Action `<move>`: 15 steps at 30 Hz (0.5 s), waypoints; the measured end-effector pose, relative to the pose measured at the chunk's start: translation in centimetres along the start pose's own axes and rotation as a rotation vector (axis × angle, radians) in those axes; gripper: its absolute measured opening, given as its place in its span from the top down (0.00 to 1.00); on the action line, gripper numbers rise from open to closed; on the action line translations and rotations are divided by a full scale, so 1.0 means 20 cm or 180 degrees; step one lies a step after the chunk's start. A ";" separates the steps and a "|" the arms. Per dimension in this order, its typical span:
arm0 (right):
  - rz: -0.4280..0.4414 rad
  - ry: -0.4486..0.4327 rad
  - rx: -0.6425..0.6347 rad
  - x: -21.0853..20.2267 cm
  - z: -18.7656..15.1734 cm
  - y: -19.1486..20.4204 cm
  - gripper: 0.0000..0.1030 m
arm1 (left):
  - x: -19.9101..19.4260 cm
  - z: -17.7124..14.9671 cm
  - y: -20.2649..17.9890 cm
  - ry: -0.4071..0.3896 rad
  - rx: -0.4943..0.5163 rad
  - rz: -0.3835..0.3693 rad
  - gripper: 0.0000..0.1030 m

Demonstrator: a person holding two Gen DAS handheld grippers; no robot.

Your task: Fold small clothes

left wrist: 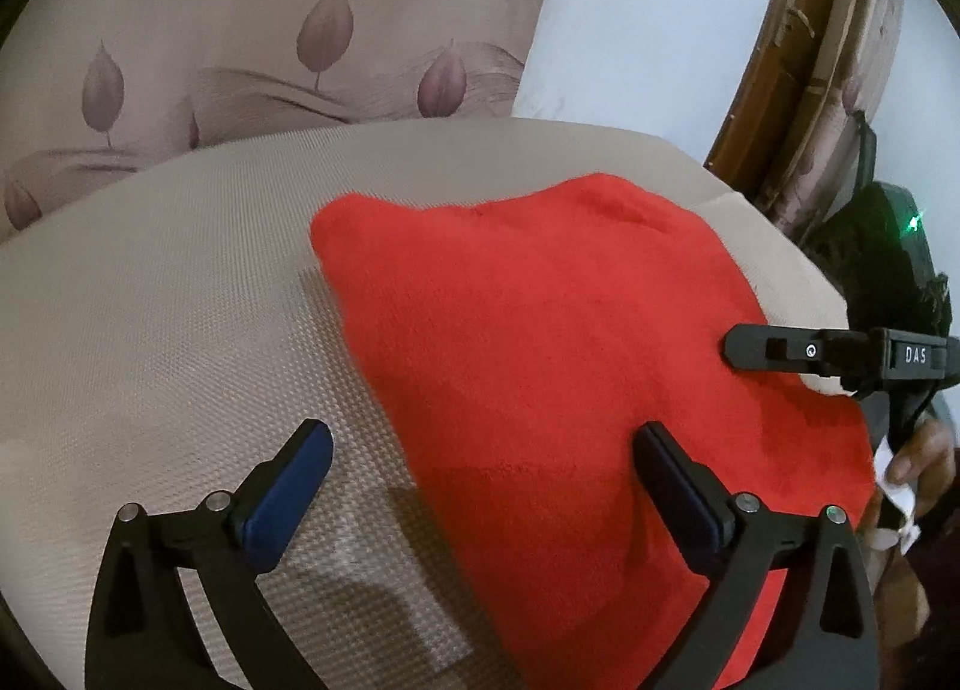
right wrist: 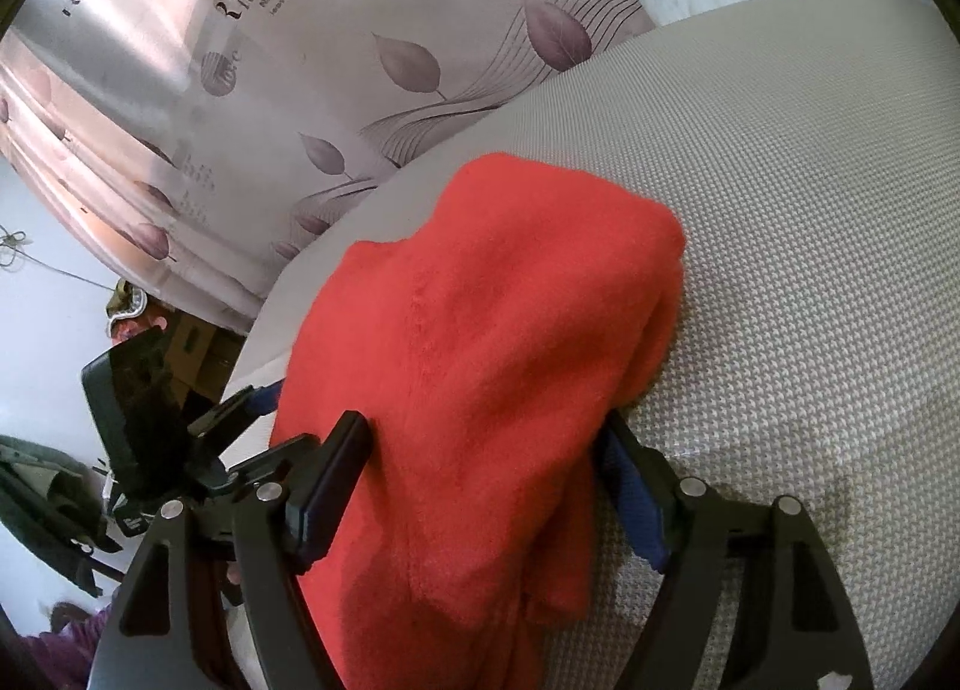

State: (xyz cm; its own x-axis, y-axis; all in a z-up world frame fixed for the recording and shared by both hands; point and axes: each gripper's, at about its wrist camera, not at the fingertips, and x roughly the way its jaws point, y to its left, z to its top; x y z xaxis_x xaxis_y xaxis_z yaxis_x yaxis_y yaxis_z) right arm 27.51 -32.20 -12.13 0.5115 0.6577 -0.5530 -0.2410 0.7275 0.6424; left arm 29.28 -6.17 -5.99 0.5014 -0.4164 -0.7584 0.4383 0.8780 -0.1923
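A red fleece garment [left wrist: 540, 330] lies on the beige textured table cover [left wrist: 180, 300]. My left gripper [left wrist: 480, 450] is open; its left finger hangs over the bare cover and its right finger over the garment's near left edge. The right gripper shows in the left wrist view as a black finger [left wrist: 774, 351] at the garment's right edge. In the right wrist view my right gripper [right wrist: 486, 444] is open, and its two fingers straddle a bunched fold of the red garment [right wrist: 510, 330] without pinching it. The left gripper's blue pad [right wrist: 264, 396] shows at the garment's left side.
A leaf-print curtain [left wrist: 270, 30] hangs behind the table. A wooden frame [left wrist: 774, 90] stands at the back right. The person's hand [left wrist: 924, 462] and dark gear sit past the table's right edge. The cover [right wrist: 780, 210] stretches to the right of the garment.
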 end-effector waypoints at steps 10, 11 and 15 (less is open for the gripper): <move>0.0073 0.0022 -0.0112 0.02 0.01 0.02 0.11 | 0.07 -0.01 0.05 0.0085 -0.0170 -0.0463 0.03; 0.0078 0.0020 -0.0116 0.02 0.00 0.02 0.10 | 0.07 -0.01 0.05 0.0079 -0.0181 -0.0483 0.03; 0.0091 0.0002 -0.0133 0.02 0.00 0.02 0.09 | 0.07 -0.01 0.06 0.0038 -0.0231 -0.0552 0.03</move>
State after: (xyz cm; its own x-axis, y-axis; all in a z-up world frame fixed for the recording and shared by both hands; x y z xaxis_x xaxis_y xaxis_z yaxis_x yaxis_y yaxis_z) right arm 27.57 -31.61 -12.05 0.5033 0.6784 -0.5352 -0.2896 0.7160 0.6352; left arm 30.39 -5.56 -7.38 0.4140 -0.5605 -0.7172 0.4621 0.8083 -0.3649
